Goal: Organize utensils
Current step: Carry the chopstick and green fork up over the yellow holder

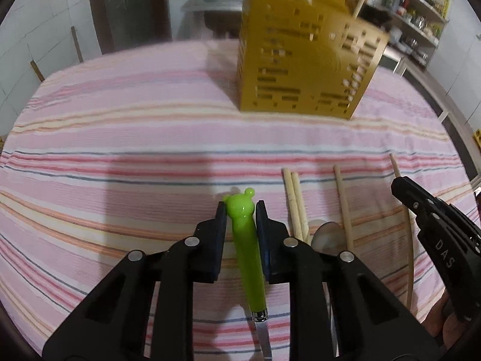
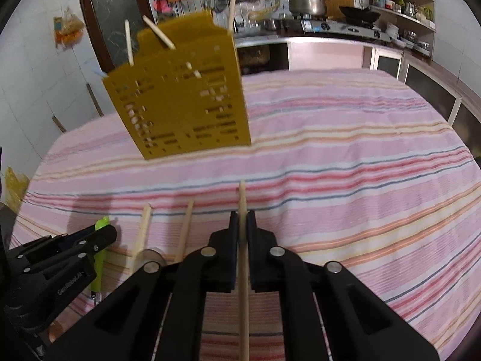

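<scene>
The left gripper (image 1: pixel 240 209) is clamping its jaws on the green-handled utensil (image 1: pixel 245 234) — the right gripper (image 2: pixel 242 221) is pinching a chopstick (image 2: pixel 243 258) tight.

A tablecloth (image 1: pixel 120 138) striped in pink, white, red, orange and grey-blue is seen. The utensil handle (image 1: pixel 245 240) is bright green, the slotted holder (image 1: pixel 303 60) mustard yellow, the chopsticks (image 1: pixel 296 204) pale wood, the grippers black.

The utensil holder (image 1: pixel 303 60) stands on the tablecloth (image 1: pixel 120 138) behind the chopsticks (image 1: pixel 296 207).

Glossy green plastic handle (image 1: pixel 245 240); matt wooden chopstick (image 2: pixel 243 258); striped cloth (image 1: pixel 120 138).
</scene>
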Motion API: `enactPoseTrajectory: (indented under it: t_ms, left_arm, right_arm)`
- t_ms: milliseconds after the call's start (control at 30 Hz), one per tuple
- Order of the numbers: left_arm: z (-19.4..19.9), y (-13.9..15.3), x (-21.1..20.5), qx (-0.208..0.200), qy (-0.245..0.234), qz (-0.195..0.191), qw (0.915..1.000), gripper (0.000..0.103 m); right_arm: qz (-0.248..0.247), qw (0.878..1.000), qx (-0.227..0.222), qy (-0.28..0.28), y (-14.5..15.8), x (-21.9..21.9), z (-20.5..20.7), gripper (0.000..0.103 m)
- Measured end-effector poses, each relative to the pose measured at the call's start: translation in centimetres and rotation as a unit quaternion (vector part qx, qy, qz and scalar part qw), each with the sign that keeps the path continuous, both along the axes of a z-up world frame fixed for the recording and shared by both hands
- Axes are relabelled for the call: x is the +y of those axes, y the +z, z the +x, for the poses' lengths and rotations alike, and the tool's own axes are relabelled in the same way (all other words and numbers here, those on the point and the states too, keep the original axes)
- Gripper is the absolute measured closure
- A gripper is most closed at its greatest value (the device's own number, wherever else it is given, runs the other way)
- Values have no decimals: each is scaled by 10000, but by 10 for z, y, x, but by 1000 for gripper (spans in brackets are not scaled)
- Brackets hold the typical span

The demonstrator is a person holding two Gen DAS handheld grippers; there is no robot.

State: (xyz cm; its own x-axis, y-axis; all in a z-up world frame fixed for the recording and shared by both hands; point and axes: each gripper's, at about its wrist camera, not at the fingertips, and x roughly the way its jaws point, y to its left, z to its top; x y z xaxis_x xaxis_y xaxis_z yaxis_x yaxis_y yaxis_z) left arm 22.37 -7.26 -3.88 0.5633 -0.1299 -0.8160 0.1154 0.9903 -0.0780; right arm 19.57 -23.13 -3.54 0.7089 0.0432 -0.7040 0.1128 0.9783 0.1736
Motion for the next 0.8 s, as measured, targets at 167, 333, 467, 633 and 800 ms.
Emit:
enactPoseTrajectory:
  t_ms: [167,333,467,633,800]
  left_arm:
    - [-23,34,11,-776,45,-120,9969,85]
    - [-50,67,21,-1581,47,-186,9872,85]
    - [-63,85,25,-1899,77,-210,9815,85]
    - [-75,100,26,-2187,48,-166,9756,85]
    - [-79,107,27,-2316,38,-150,9727,85]
  right_arm:
    - [194,9981,-592,12,21,-9,-16,97]
    - [282,9934,-1109,5,38,-15,-30,97]
    - [335,9890,-1439,20,50,-19,-38,97]
    - [240,9817,-1891,37,67,-18,-47,97]
    - [141,9742,-2252,34,80,-20,-52,97]
